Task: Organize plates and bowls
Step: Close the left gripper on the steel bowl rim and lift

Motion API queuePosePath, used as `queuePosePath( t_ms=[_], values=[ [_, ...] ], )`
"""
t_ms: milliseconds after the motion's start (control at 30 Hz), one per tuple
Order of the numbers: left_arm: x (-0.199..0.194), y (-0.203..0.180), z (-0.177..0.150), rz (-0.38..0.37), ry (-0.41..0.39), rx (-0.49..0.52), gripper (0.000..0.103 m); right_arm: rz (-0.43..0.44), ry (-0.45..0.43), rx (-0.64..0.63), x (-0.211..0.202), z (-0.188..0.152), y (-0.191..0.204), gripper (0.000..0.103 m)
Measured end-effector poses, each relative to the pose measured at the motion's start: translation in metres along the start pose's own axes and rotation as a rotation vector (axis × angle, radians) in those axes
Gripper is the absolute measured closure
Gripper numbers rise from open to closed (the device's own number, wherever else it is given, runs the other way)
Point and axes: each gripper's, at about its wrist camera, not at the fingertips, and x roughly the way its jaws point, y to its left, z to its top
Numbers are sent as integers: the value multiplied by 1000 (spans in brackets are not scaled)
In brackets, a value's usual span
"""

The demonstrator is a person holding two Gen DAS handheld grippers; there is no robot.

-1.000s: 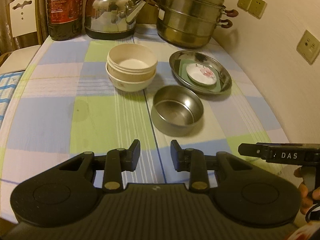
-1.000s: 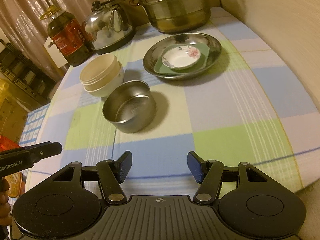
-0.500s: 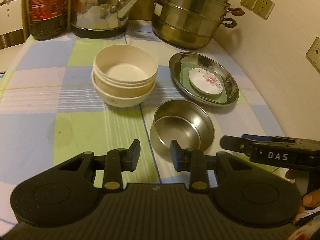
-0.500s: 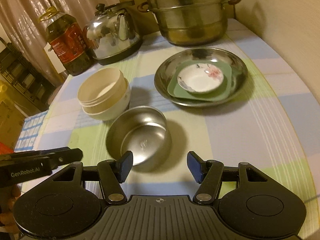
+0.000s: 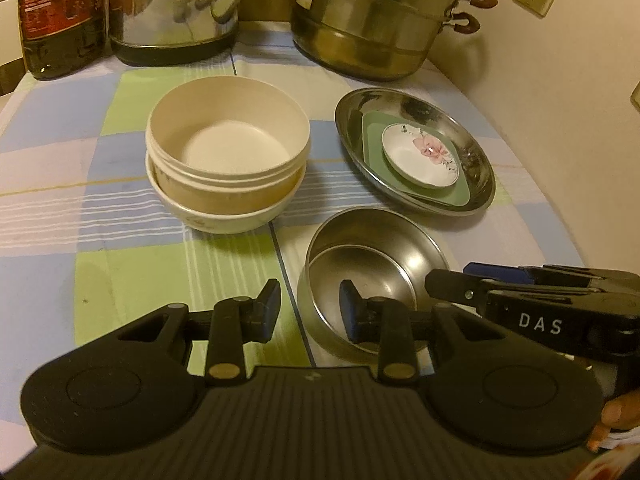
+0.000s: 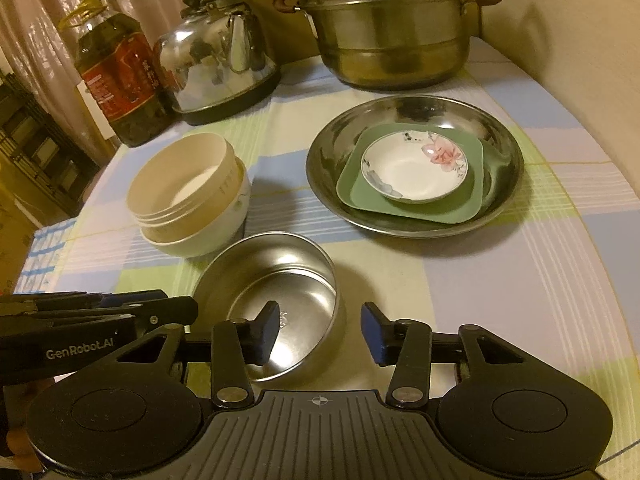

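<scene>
Steel bowl: round stainless bowl (image 6: 272, 300) loose on checked-cloth bench (image 6: 520, 300), nearest the grippers, not yet stacked.
Done: cream bowls (image 5: 228, 152) nested just behind it; white floral saucer (image 6: 414, 168) on green square plate (image 6: 472, 208) in steel dish (image 6: 504, 152), behind-right.
Left gripper (image 5: 310, 312): fingers spread, straddling its near-left wall, no contact.
Right gripper (image 6: 320, 330): fingers closing astride its right wall, not yet pinching.
Room: open cloth right of bowl; bench edge beyond, wall behind dish.

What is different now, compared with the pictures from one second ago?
Both tools have come forward and down to the steel bowl. The left tool now straddles its left wall, and the right tool straddles its right wall with jaws closing, pads not yet pressing. Nothing is gripped. The stacked bowls, the steel plate with green dish and flowered saucer, kettle and steamer pot stayed in place.
</scene>
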Motion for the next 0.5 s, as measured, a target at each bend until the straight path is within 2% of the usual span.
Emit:
queuePosePath(
  t_ms=[233, 500],
  values=[
    [12, 2, 3, 2, 23, 2, 76, -9, 10, 6, 8, 3, -2, 74],
    [18, 3, 3, -17, 38, 4, 94, -10, 20, 13, 12, 2, -3, 88]
  ],
)
